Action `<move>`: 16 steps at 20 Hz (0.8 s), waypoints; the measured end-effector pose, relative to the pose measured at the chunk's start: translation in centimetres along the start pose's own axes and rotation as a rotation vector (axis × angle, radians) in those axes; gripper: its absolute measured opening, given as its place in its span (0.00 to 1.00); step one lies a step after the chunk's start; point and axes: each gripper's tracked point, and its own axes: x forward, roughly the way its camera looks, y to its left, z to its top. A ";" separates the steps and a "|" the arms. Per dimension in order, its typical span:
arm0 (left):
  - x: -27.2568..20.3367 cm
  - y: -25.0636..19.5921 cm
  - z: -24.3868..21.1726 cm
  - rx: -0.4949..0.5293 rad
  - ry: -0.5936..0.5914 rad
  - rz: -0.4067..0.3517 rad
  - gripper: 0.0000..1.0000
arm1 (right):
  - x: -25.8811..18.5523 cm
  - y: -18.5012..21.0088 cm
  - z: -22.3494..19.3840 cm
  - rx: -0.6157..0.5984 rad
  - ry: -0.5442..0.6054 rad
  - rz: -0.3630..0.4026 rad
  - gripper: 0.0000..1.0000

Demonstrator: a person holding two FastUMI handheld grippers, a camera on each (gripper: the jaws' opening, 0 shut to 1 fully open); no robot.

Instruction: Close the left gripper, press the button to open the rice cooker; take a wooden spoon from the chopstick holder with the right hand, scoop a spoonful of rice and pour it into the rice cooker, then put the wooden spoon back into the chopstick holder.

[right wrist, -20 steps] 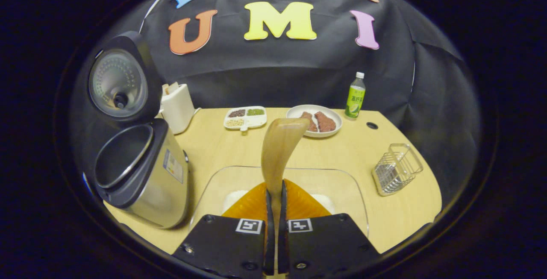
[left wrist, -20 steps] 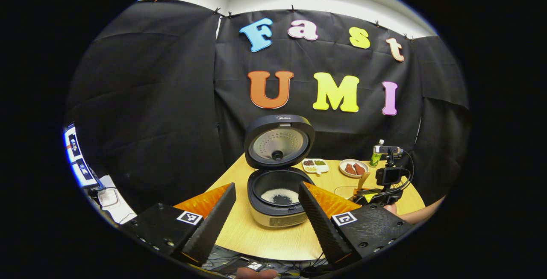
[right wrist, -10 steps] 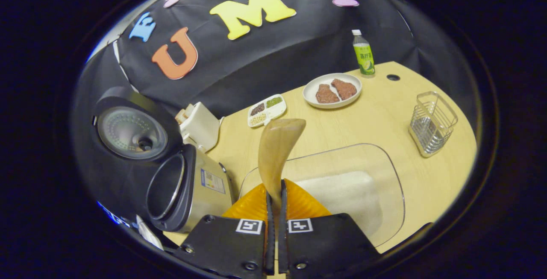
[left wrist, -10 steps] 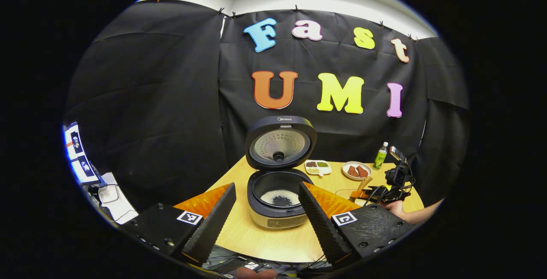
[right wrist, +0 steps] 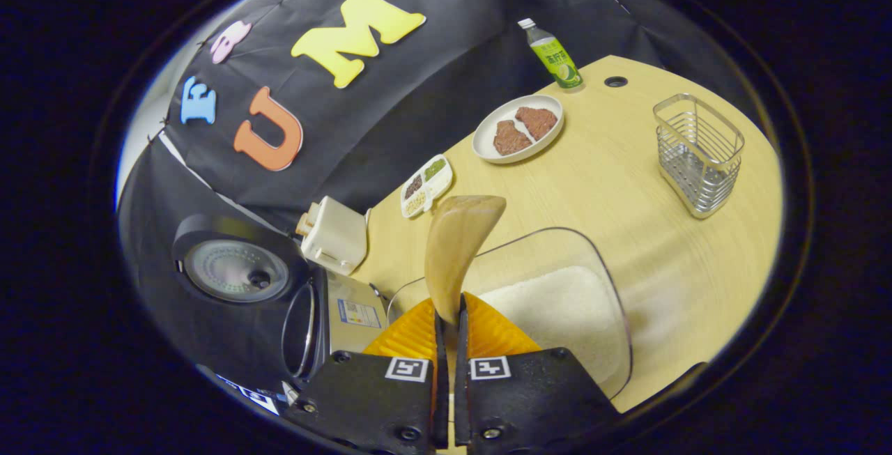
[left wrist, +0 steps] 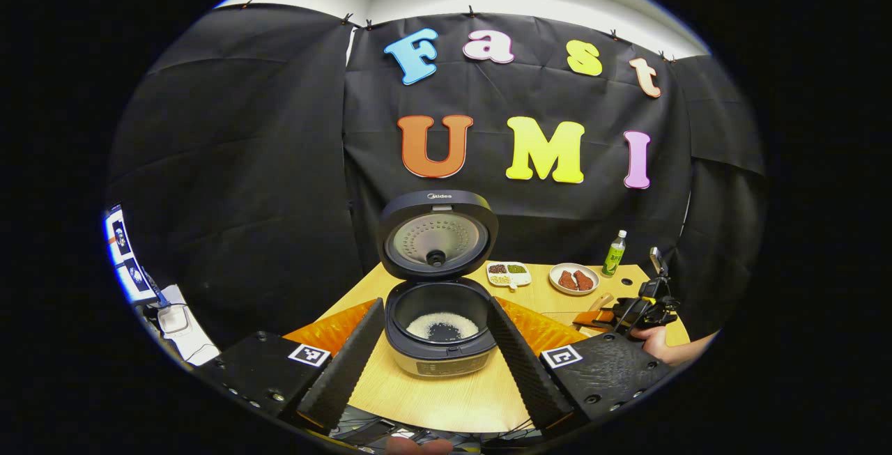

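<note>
The black rice cooker (left wrist: 437, 354) stands open with its lid (left wrist: 437, 235) upright and some white rice (left wrist: 442, 326) in the pot. My left gripper (left wrist: 433, 303) hangs open in front of it, one finger on each side. My right gripper (right wrist: 446, 319) is shut on the handle of the wooden spoon (right wrist: 456, 249), and it is rolled to one side. The spoon's bowl sticks out over a clear container of rice (right wrist: 557, 305). The wire chopstick holder (right wrist: 697, 145) stands at the far right of the table. The right gripper (left wrist: 631, 309) with the spoon (left wrist: 599, 299) sits low over the table.
A white box (right wrist: 334, 235) stands behind the cooker (right wrist: 313, 315). A divided tray of grains (right wrist: 426, 185), a plate with meat (right wrist: 517, 129) and a green bottle (right wrist: 554, 58) line the back of the wooden table (right wrist: 627, 197). A hand (left wrist: 662, 347) holds the right gripper.
The right gripper has rolled further sideways and sunk lower over the rice container, still shut on the spoon. The left gripper has barely moved and stays open.
</note>
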 end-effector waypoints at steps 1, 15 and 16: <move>0.3 -0.3 0.1 0.000 -0.001 -0.004 0.95 | -0.6 -0.2 0.8 0.018 -0.010 0.007 0.08; 0.8 -0.1 -0.6 -0.021 0.009 0.026 0.95 | -6.5 7.9 8.1 0.102 -0.104 0.194 0.08; 0.6 0.3 -0.7 -0.022 0.013 0.033 0.95 | -6.2 9.4 7.6 0.090 -0.089 0.213 0.08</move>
